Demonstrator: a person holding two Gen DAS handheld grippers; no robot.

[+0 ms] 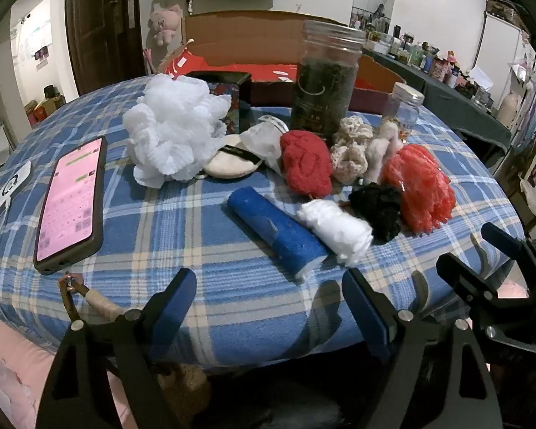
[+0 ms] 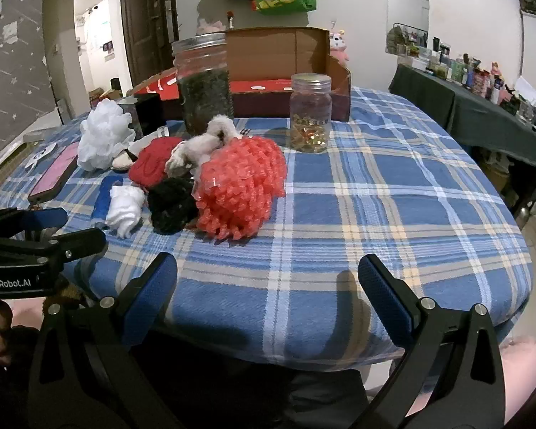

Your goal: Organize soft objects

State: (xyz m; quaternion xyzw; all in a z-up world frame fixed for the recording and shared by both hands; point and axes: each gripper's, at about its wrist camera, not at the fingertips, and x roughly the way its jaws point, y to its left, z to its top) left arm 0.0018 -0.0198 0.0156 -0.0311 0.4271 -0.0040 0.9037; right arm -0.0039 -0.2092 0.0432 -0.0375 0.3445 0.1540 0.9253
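On the blue plaid tablecloth (image 2: 393, 196) lie soft things: a white mesh puff (image 1: 171, 132), a blue roll (image 1: 278, 228), a white fluffy wad (image 1: 339, 228), a black scrunchie (image 1: 378, 207), an orange-red mesh puff (image 2: 239, 186), a red knitted ball (image 1: 305, 164), a cream crochet scrunchie (image 1: 352, 150) and a flat powder puff (image 1: 228, 164). My left gripper (image 1: 269, 286) hangs open at the table's near edge, just short of the blue roll, with nothing between its pads. My right gripper (image 2: 268, 268) is open too, over bare cloth in front of the orange-red puff.
A phone (image 1: 71, 203) with a lit pink screen lies at the left. A tall jar (image 1: 325, 82) of dark leaves and a small jar (image 2: 310, 114) stand behind the pile. An open cardboard box (image 2: 289, 57) sits at the back. Bare cloth spreads to the right.
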